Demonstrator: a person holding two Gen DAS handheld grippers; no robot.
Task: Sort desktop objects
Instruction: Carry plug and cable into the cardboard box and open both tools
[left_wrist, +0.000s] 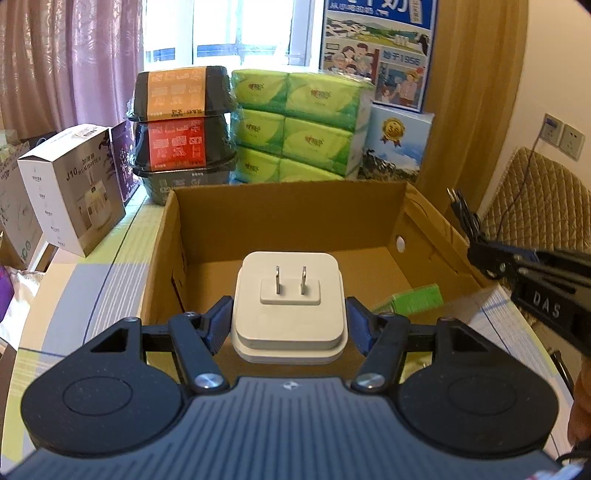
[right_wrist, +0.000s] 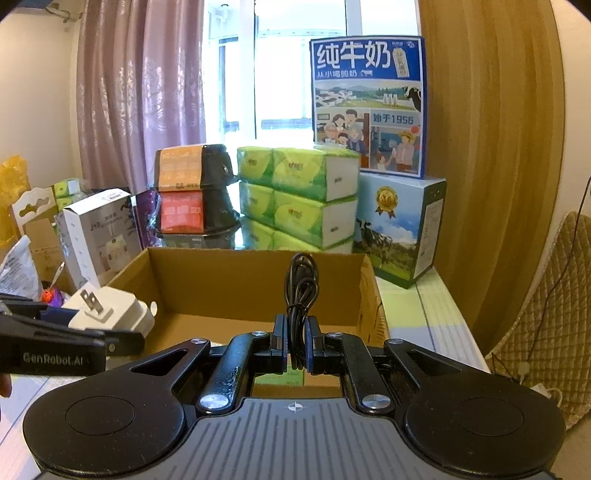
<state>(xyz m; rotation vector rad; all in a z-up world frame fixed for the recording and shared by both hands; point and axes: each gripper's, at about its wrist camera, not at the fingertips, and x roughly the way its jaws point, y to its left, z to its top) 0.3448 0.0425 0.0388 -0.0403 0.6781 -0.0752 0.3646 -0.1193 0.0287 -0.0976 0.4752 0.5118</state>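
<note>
Here, our left gripper (left_wrist: 290, 317) has its blue-padded fingers (left_wrist: 218, 321) clamped on the two sides of a white plug adapter (left_wrist: 288, 306), whose two metal prongs point forward and up. We hold it level above the near edge of the open cardboard box (left_wrist: 295, 218), not touching the box floor. Our right gripper (right_wrist: 295, 345) pinches a bundled black cable (right_wrist: 301, 288) between nearly closed pads, with the cable's loops rising straight up from the fingers. It too hovers over the box's near edge, to the right of the adapter, and the two grippers sit near each other without touching. Down inside the box, by its right wall, lies a small green packet (left_wrist: 413, 299). Behind the box stand stacked green tissue packs (right_wrist: 295, 195), black bowls with orange and red labels (left_wrist: 181, 122), a white humidifier carton (left_wrist: 70, 184) and blue milk cartons (right_wrist: 369, 107).
</note>
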